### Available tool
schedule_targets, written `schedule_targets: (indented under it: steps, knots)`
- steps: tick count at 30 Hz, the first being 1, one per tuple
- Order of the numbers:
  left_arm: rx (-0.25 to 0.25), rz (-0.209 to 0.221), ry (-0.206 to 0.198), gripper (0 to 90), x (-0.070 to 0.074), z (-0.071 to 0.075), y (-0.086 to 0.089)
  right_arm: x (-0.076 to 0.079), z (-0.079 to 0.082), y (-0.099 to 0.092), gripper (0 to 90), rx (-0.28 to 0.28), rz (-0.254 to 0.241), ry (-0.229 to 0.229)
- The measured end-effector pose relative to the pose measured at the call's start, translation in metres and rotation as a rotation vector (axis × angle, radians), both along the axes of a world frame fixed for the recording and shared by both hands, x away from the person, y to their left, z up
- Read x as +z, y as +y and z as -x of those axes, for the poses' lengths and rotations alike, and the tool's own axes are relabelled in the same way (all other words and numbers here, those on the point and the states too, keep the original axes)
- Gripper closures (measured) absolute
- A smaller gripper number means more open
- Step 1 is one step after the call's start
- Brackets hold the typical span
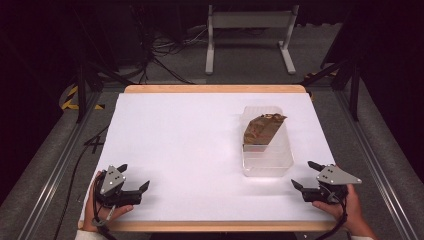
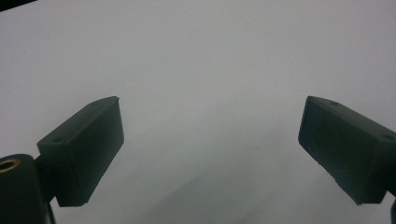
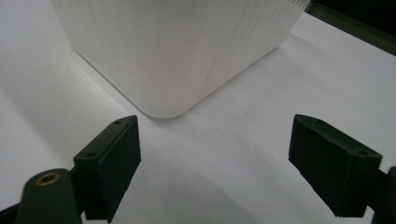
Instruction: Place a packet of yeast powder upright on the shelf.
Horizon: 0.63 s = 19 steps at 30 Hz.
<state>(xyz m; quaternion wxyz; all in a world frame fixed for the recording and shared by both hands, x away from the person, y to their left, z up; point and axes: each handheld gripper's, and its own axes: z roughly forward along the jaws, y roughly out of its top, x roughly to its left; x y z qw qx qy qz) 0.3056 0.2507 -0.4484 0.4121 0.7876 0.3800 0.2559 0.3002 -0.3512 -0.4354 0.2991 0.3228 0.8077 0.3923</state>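
My right gripper (image 1: 304,175) rests near the table's front right corner with its jaws spread wide and nothing between them. The tub (image 1: 267,142), clear and ribbed, sits just ahead of it to the left, on the right half of the table, with a brown crumpled wrapper (image 1: 262,128) leaning inside toward its far end. In the right gripper view, the tub's (image 3: 182,51) rounded near corner stands just beyond my jaws, apart from them. My left gripper (image 1: 134,176) waits at the front left, also wide and empty, facing bare sheet (image 2: 210,60), well apart from the tub.

I judge the step in hand to be the reach for the tub or its wrapper. To do it well I would come in over the rim rather than at the corner, since the ribbed wall looks thin and may flex or slide; the left gripper could steady the tub.

The white sheet (image 1: 190,150) is smooth and covers a wooden-edged table (image 1: 215,88). Beyond it the room is dark: grey floor, loose cables (image 1: 170,50), a white stand (image 1: 250,35).
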Motion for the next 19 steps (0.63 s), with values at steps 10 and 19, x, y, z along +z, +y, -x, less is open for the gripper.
schedule_targets:
  steps: [10, 19]
  knots:
    - [0.035, -0.001, 0.000, 7.2, -0.0001, -0.0014, 0.0042, -0.0002, -0.0002, 0.0004, 17.4, 0.005, 0.002, 0.002]
    - [0.050, -0.016, 0.007, 7.3, 0.0000, -0.0031, 0.0034, 0.0004, 0.0003, -0.0006, 17.4, 0.004, -0.008, -0.002]
